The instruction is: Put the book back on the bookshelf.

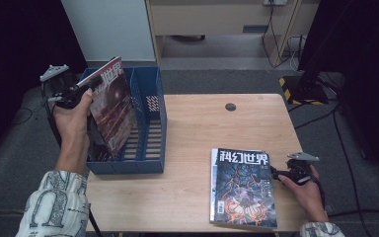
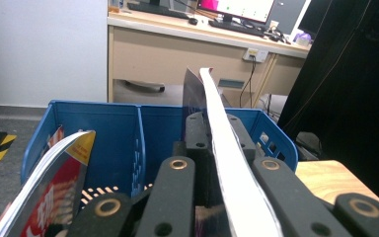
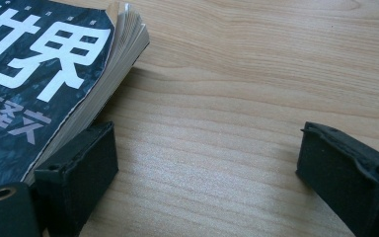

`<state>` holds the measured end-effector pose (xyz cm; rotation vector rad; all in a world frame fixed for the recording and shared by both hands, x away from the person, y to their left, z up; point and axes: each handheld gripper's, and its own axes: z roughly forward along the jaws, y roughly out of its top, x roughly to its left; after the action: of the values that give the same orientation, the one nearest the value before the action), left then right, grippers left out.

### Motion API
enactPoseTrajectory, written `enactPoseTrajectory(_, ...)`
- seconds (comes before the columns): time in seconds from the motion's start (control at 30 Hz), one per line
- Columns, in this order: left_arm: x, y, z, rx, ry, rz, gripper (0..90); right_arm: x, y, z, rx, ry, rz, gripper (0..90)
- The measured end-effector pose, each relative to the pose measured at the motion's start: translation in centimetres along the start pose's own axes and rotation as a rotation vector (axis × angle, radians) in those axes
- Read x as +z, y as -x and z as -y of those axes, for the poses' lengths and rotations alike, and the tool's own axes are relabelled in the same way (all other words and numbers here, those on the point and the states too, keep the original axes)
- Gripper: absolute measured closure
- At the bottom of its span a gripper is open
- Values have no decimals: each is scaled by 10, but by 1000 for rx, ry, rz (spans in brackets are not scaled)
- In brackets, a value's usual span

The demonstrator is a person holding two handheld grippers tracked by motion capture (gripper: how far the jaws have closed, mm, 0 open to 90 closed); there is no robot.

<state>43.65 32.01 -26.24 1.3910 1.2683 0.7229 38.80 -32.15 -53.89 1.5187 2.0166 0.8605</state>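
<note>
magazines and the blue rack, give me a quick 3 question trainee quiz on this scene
1. True or false: the left gripper has its fingers shut on a magazine held upright over the blue file rack.
2. Multiple choice: where does the dark-covered magazine lie? A) in the rack B) flat on the wooden table C) on the floor
3. Fill in: the right gripper is ____, one of its fingers beside the flat magazine's page edge.

Key
1. True
2. B
3. open
</note>
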Motion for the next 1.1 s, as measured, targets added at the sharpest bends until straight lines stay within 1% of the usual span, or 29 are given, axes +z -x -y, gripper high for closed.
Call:
enactPoseTrajectory(0.33, 3, -2, 9, -20, 27, 3, 837, 0, 0, 0, -2, 0, 0, 86)
enactPoseTrajectory(0.47, 4, -1, 10, -12, 28, -5, 837, 0, 0, 0, -1, 0, 0, 86)
enactPoseTrajectory(0.8, 10, 2, 18, -10, 32, 1, 837, 0, 0, 0, -2, 1, 0, 86)
enactPoseTrajectory(0.93, 12, 3, 20, -2, 28, 6, 837, 0, 0, 0, 0, 0, 0, 86)
enactPoseTrajectory(1.1, 13, 2, 23, -2, 28, -1, 837, 0, 0, 0, -2, 0, 0, 86)
